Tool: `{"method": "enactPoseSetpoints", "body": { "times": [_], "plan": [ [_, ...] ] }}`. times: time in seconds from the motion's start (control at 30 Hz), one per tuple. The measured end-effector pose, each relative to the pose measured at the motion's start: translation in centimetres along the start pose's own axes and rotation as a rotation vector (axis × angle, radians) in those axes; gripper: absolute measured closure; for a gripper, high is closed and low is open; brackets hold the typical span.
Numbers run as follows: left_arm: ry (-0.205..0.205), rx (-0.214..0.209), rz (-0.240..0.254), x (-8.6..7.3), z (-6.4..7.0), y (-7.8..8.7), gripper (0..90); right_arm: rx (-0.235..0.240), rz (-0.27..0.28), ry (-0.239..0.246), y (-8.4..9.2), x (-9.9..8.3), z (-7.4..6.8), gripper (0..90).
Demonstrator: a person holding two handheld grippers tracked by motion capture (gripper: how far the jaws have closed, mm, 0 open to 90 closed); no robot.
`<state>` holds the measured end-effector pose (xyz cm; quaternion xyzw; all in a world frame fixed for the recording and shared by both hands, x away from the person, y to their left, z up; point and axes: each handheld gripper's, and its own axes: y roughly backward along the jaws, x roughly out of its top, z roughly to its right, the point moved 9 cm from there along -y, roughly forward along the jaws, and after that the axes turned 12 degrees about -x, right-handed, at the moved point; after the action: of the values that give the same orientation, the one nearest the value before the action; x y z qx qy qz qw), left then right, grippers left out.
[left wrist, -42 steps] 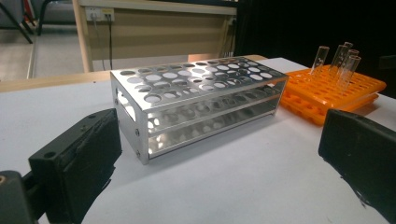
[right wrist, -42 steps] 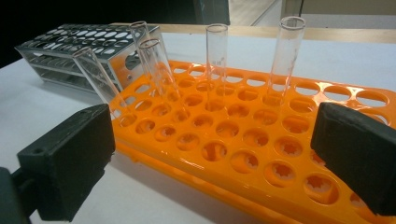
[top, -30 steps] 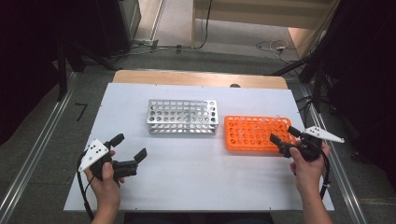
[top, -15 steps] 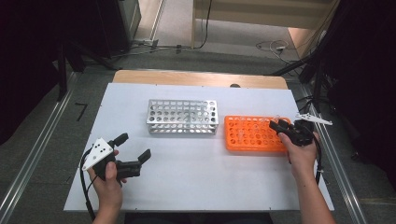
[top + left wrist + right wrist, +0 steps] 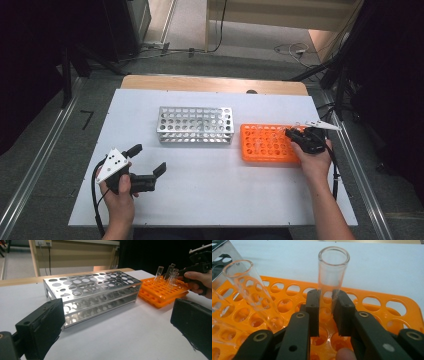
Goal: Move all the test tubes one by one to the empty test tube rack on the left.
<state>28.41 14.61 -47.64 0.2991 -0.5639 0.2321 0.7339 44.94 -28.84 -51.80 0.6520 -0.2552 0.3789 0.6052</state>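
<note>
An orange tube rack (image 5: 265, 146) sits right of centre on the white table, with several clear glass test tubes (image 5: 172, 273) standing in its right part. My right gripper (image 5: 291, 134) reaches over the rack's right end. Its jaws have just been closing and now clamp an upright glass tube (image 5: 333, 267) just below its rim, so my right gripper (image 5: 325, 302) is shut on it. A second tube (image 5: 244, 285) leans to the left of it. My left gripper (image 5: 148, 159) rests at the front left, open, with nothing between its jaws. It faces a metal rack (image 5: 92, 292).
The silver metal rack (image 5: 195, 125) stands mid-table, left of the orange one, its holes unfilled. A wooden strip (image 5: 215, 84) runs along the table's far edge. Bare white tabletop (image 5: 220, 185) lies between the two hands. Cables trail from both grippers.
My right gripper moved left from beside the orange rack to over its right end and closed on a tube. The left hand stayed put.
</note>
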Motion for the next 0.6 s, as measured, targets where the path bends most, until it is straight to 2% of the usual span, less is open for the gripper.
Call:
{"method": "enactPoseSetpoints", "body": {
  "times": [0.1, 0.37, 0.4, 0.47, 0.6],
  "plan": [
    [-0.007, -0.007, -0.006, 0.0, 0.3, -0.1, 0.0, 0.001, 0.004, -0.002, 0.1, 0.0, 0.0, 73.7],
    [-0.035, -0.027, -0.010, 0.1, 1.2, -0.4, 0.0, 0.015, 0.082, 0.002, 2.0, 1.1, 0.3, 74.0],
    [-0.034, -0.031, -0.007, 0.1, 1.3, -0.5, 0.0, 0.024, 0.093, 0.002, 2.3, 1.2, 0.3, 74.0],
    [-0.037, -0.034, -0.007, 0.2, 1.4, -0.5, 0.0, 0.077, 0.113, -0.002, 3.2, 1.5, 0.0, 74.1],
    [-0.042, -0.038, -0.006, 0.3, 1.7, -0.7, 0.0, 0.076, 0.130, 0.017, 4.4, 1.8, 0.0, 74.0]
  ]
}}
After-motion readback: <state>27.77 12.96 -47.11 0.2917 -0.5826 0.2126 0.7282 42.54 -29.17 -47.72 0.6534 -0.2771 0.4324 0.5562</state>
